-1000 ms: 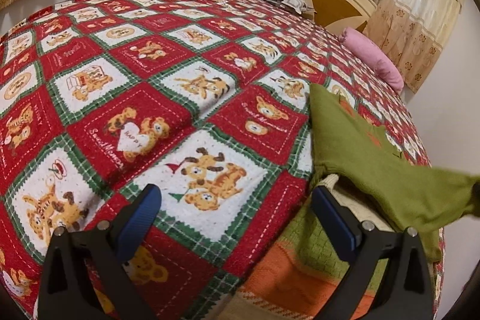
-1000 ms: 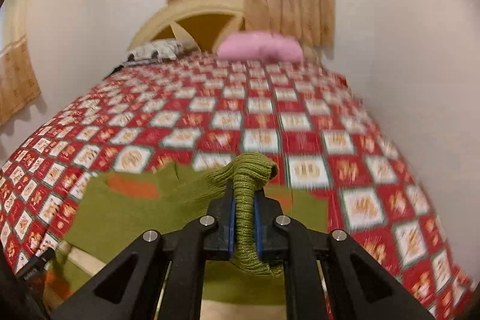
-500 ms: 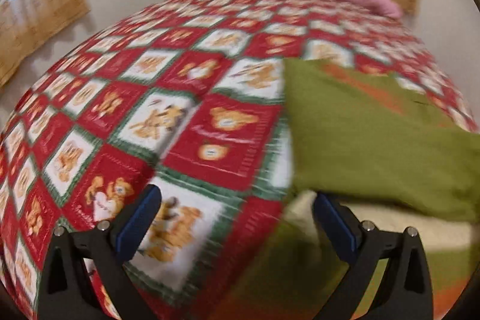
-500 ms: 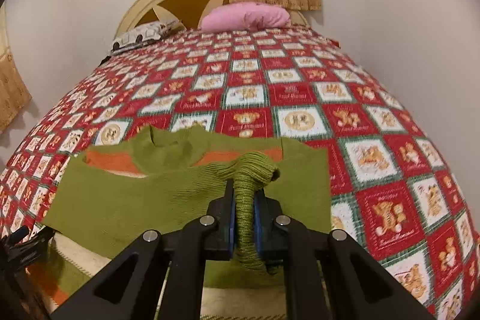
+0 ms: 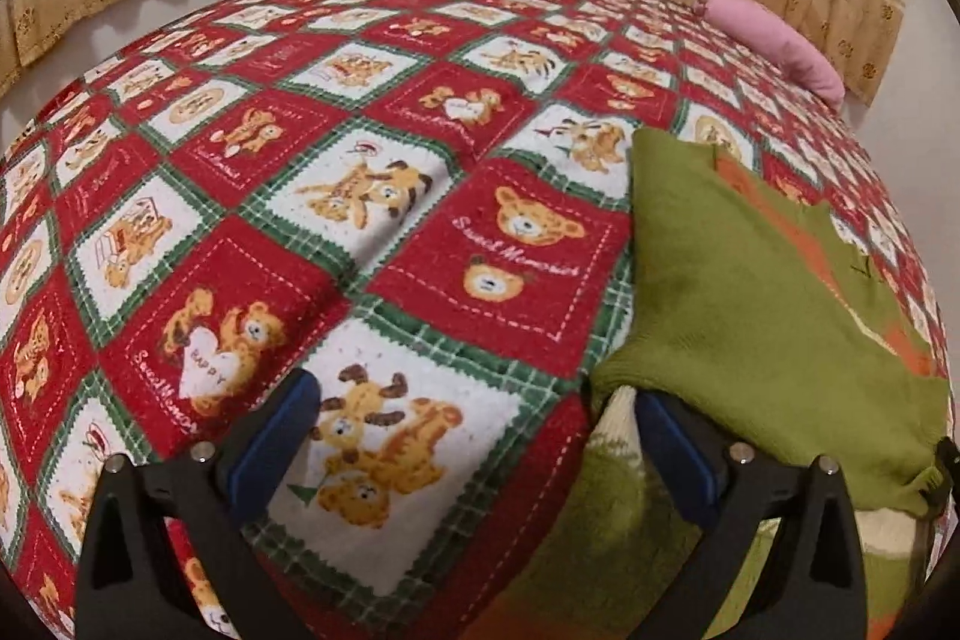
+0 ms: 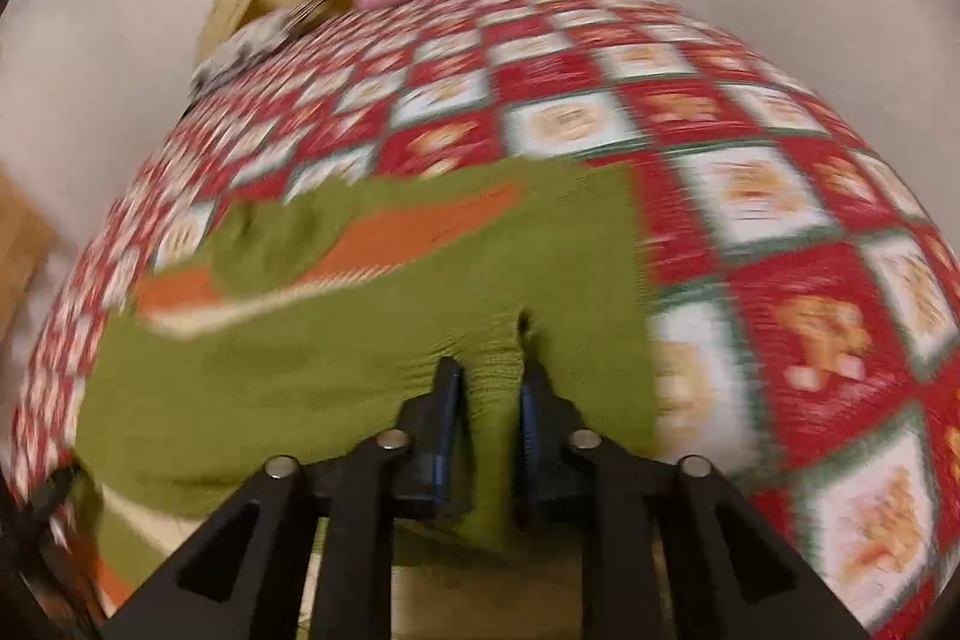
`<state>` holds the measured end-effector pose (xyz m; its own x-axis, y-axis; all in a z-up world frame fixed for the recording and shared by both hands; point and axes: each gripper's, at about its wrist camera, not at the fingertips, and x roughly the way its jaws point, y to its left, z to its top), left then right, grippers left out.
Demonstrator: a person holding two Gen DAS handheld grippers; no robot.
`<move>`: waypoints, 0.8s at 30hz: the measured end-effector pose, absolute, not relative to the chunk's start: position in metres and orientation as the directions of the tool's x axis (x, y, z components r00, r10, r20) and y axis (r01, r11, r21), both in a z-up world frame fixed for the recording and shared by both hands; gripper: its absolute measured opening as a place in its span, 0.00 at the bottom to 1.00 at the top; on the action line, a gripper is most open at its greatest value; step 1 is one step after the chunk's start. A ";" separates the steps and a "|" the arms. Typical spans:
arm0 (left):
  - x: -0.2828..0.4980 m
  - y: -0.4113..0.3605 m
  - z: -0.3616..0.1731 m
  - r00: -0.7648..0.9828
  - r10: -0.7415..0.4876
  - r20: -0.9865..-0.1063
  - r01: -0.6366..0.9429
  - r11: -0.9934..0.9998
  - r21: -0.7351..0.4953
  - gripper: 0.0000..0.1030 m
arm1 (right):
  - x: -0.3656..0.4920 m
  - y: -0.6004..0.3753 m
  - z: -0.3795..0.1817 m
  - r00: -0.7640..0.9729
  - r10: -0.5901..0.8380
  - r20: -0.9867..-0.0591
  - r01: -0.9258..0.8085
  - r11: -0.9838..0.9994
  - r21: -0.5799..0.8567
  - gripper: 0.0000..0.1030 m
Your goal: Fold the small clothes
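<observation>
Sweater: a small green knit sweater (image 6: pixel 336 376) with orange and cream stripes lies near the foot of the bed, on the red teddy-bear quilt (image 5: pixel 336 232), with one green sleeve folded across its body.
Handling: soft, light and limp, by the look of it; the knit bunches and drapes rather than holding a shape, and it should not slip on the fuzzy quilt. It is not fragile, though the loose weave could snag.
Where to grip: a cuff, hem or doubled edge seems best, since thicker ribbing gives the pads something to bite on.
Right claw (image 6: pixel 489 400): its jaws have just been opening; the ribbed cuff sits between them, but the pads look slightly parted from it. The view is blurred.
Left claw (image 5: pixel 480 436): spread wide and empty, low over the quilt with its right pad just beside the sweater's near edge.
Changed since earlier: a second ago the right claw pinched the cuff tightly and held it high over the sweater; now the cuff is down on the sweater's body. The left claw's view has swung across the quilt, its jaws unchanged.
</observation>
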<state>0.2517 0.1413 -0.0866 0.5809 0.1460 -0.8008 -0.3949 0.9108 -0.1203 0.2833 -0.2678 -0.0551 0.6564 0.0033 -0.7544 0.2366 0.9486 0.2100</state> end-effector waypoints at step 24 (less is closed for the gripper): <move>0.238 0.146 -0.079 0.609 0.103 -0.787 -0.374 0.911 -0.170 1.00 | 0.217 -0.223 -0.069 0.578 0.079 -0.813 0.003 0.995 0.100 0.19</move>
<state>0.2381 0.1456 -0.0789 0.6088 0.1031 -0.7866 -0.3744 0.9115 -0.1703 0.2173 -0.2233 -0.0691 0.5775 0.0793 -0.8125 0.0034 0.9950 0.0995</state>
